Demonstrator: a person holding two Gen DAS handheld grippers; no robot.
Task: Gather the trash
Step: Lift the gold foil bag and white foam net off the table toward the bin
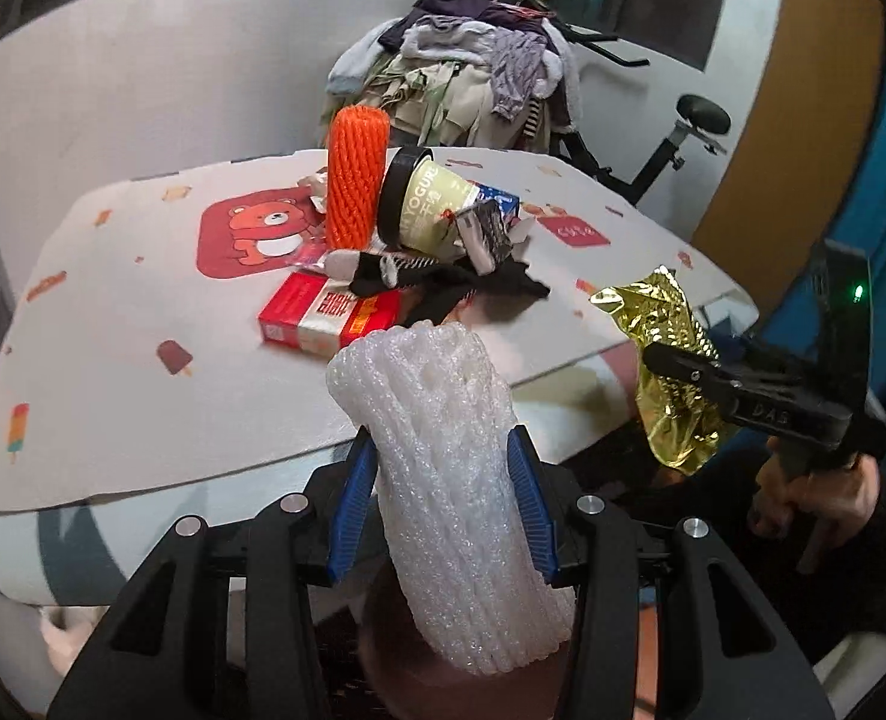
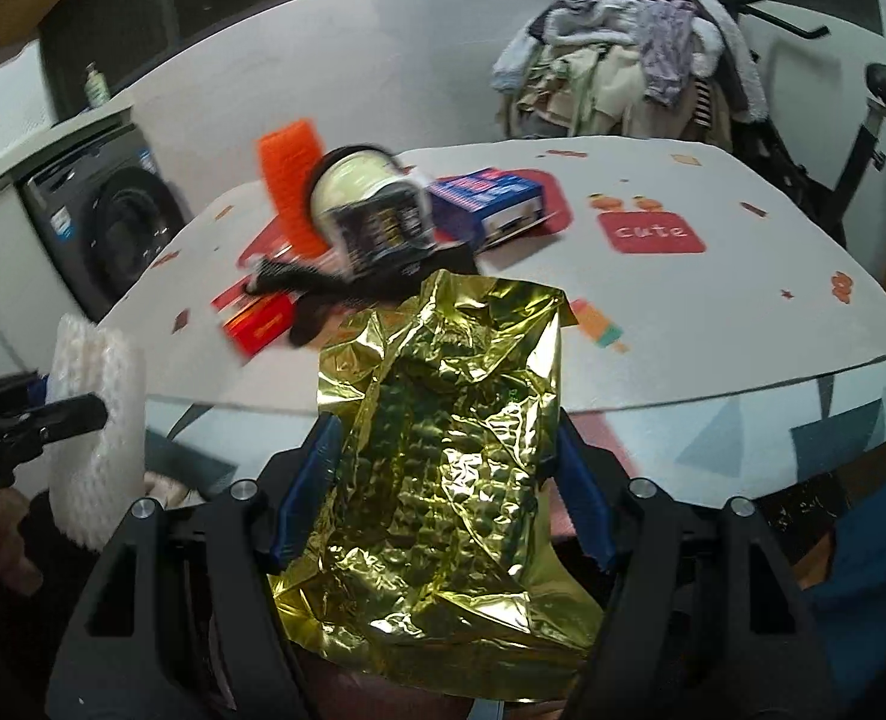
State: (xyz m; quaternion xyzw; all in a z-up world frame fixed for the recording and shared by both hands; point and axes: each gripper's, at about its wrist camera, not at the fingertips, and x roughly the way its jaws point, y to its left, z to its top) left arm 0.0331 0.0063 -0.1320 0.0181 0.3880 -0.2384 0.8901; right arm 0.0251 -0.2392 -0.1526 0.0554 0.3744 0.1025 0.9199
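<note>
Left claw: clenched on white foam net sleeve, blue pads pressing both sides; sleeve stands roughly upright, tilted a bit, at the near table edge. Right claw: grasping crumpled gold foil bag btwn its blue pads, bag held at the near edge of the table. Remaining trash sits in a pile mid-table: orange foam net upright, yogurt cup on its side just beside it, red box in front, blue box behind, black scraps on top of pile. Clothes heap behind table; washing machine off to the side.
</note>
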